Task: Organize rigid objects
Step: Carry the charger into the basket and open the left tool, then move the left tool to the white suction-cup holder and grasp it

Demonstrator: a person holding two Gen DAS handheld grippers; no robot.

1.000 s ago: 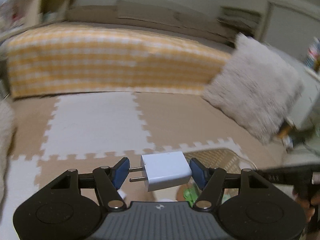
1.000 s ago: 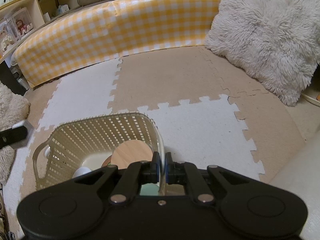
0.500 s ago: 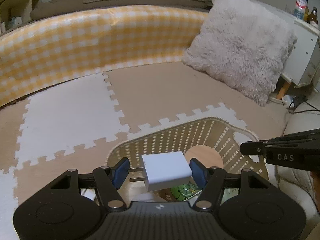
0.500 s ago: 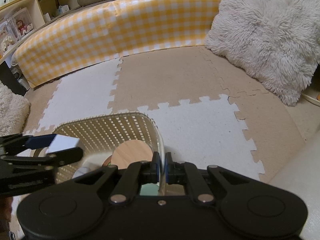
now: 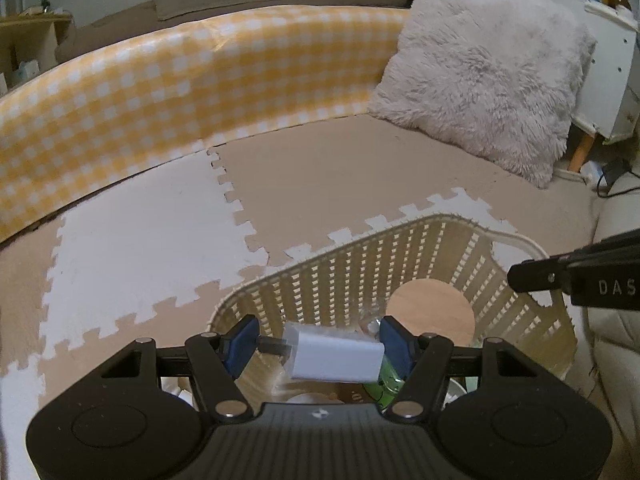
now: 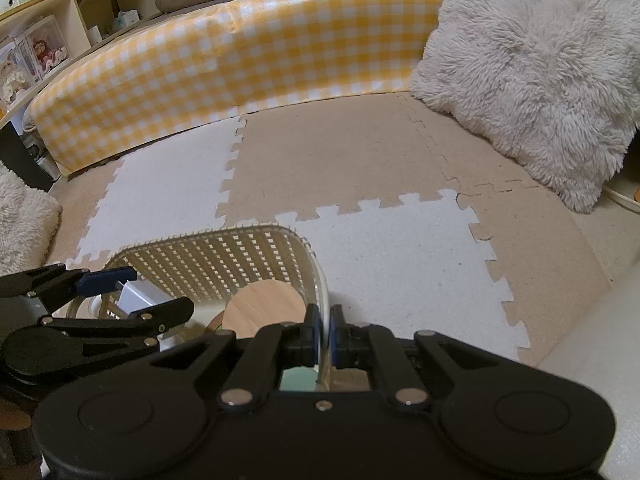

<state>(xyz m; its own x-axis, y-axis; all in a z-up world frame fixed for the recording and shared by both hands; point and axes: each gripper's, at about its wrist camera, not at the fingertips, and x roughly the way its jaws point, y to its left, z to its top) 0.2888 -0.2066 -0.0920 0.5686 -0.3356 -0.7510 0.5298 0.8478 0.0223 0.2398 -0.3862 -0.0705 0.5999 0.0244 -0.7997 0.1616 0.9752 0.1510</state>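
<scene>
My left gripper point(image 5: 318, 346) is over the beige slotted basket point(image 5: 404, 256). A white plug charger point(image 5: 334, 354) sits tilted and blurred between its blue pads; whether they still grip it I cannot tell. The left gripper point(image 6: 120, 296) and charger point(image 6: 138, 296) also show in the right wrist view. My right gripper point(image 6: 324, 332) is shut on the basket's right rim point(image 6: 320, 276). Inside the basket lie a round wooden disc point(image 5: 430, 310), a green object point(image 5: 384, 380) and white items.
The basket stands on a tan and white puzzle foam mat point(image 6: 392, 248). A yellow checked bumper point(image 6: 240, 60) runs along the back. A fluffy grey cushion point(image 6: 532, 68) leans at the right. Shelves point(image 6: 48, 40) stand at the far left.
My left gripper has swung right and come over the basket. The charger has tilted and dropped slightly between the pads. My right gripper has stayed on the rim.
</scene>
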